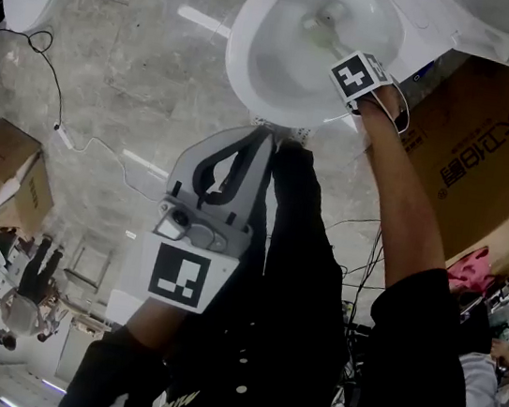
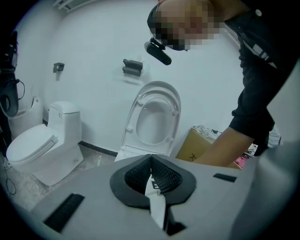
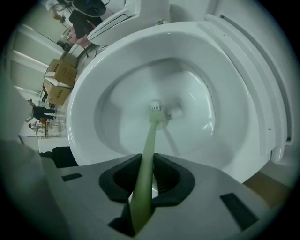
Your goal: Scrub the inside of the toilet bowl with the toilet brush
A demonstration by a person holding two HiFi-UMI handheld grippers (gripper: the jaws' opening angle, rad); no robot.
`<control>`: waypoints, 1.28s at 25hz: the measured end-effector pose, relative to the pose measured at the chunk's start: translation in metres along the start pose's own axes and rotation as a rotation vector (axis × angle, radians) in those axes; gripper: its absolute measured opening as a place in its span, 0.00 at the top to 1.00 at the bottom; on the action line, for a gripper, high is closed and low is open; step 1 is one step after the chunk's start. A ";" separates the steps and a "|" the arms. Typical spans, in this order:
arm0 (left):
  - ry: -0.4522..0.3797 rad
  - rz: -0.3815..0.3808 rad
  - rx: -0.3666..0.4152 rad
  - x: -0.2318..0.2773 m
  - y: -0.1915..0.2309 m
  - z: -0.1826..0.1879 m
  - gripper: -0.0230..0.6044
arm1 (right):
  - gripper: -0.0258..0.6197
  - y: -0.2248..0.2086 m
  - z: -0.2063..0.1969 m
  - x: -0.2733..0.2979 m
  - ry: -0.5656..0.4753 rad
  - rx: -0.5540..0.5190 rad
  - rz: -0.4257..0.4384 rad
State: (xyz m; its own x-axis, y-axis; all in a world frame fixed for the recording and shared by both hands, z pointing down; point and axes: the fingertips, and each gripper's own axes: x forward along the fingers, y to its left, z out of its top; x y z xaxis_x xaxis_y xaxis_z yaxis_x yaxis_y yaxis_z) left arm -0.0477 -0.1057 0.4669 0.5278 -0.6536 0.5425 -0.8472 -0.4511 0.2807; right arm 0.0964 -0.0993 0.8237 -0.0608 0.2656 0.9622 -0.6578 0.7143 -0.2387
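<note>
Grey left gripper [image 2: 151, 158], nearest, is clenched empty; right gripper [image 3: 149, 162] clamps pale-green plastic toilet brush [image 3: 151, 129] inside far white ceramic toilet bowl [image 3: 101, 79].

The right gripper [image 1: 347, 62] reaches over the rim of the white toilet bowl [image 1: 255, 70], with the pale toilet brush [image 1: 326, 30] running from it into the basin. The left gripper [image 1: 268, 141] hangs just below the bowl's front edge.

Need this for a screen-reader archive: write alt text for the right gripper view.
The right hand-held gripper is shut on the pale green handle of a toilet brush, whose head sits near the bottom of a white toilet bowl. Cardboard boxes stand beyond the rim, upper left.
</note>
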 end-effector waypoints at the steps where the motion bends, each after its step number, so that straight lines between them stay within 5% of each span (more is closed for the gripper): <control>1: 0.001 0.001 -0.001 0.000 0.001 0.000 0.92 | 0.82 0.001 0.002 0.000 -0.004 0.002 0.004; 10: 0.006 0.000 -0.009 0.001 0.000 -0.003 0.92 | 0.82 -0.008 0.017 -0.004 -0.057 0.038 -0.016; 18: 0.010 0.003 -0.011 0.002 0.001 -0.005 0.92 | 0.82 -0.047 0.026 -0.015 -0.084 0.040 -0.120; 32: 0.015 -0.008 0.009 0.004 -0.002 -0.002 0.92 | 0.83 -0.072 0.022 -0.022 0.037 -0.193 -0.249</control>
State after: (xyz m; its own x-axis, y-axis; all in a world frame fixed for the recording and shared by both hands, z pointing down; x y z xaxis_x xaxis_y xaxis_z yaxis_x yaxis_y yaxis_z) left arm -0.0441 -0.1057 0.4700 0.5334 -0.6409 0.5520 -0.8423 -0.4618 0.2779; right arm 0.1289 -0.1707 0.8225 0.1141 0.0884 0.9895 -0.4943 0.8690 -0.0206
